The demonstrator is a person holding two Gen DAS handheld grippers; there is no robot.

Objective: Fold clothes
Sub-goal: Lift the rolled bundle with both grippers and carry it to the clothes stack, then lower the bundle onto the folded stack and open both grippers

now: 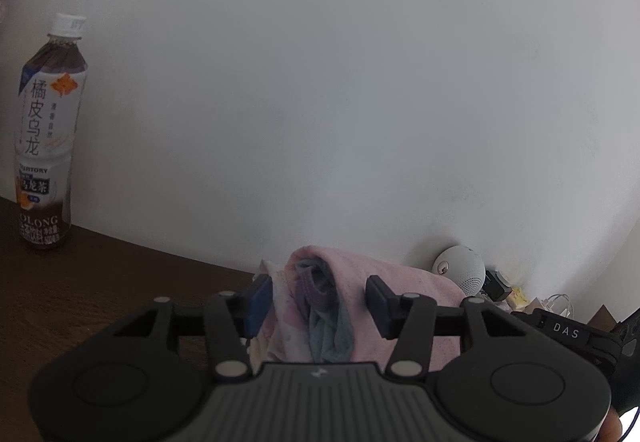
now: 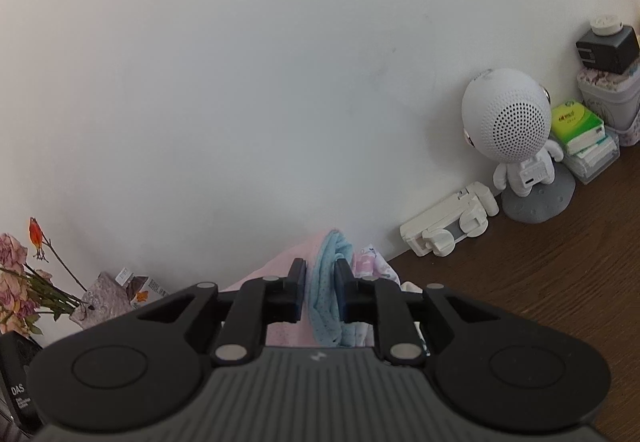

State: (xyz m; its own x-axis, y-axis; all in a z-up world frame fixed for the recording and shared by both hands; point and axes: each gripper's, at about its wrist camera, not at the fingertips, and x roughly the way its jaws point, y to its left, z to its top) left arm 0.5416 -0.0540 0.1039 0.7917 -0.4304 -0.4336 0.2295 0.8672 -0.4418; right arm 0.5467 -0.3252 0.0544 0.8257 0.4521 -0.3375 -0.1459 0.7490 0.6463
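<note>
left gripper: black two-finger tool with blue pads, jaws standing fairly wide. a bunched garment of pale pink mesh cloth with a blue-grey trim sits in the gap between them. the pad at 9 o'clock lies against or just beside a white printed fold of the cloth; the pad at 3 o'clock is apart from the blue trim, with pink cloth behind it. no grip is seen here.

right gripper: same build, jaws narrow, pads closed on the light blue mesh trim of the garment. pink cloth spreads toward 9 o'clock of the trim, white printed cloth toward 3 o'clock.

the garment rests low at 6 o'clock in both wrist views, over a dark brown wooden tabletop, close to a plain white wall.

surroundings, left view: a clear plastic bottle of dark oolong tea with a white cap stands upright at 9 o'clock, well apart from the cloth.

surroundings, right view: a white round-headed astronaut-shaped speaker on a grey base at 2 o'clock; a white folded plastic phone stand just beside it against the wall; green tissue packs behind the speaker; dried pink and orange flowers at 9 o'clock.
</note>
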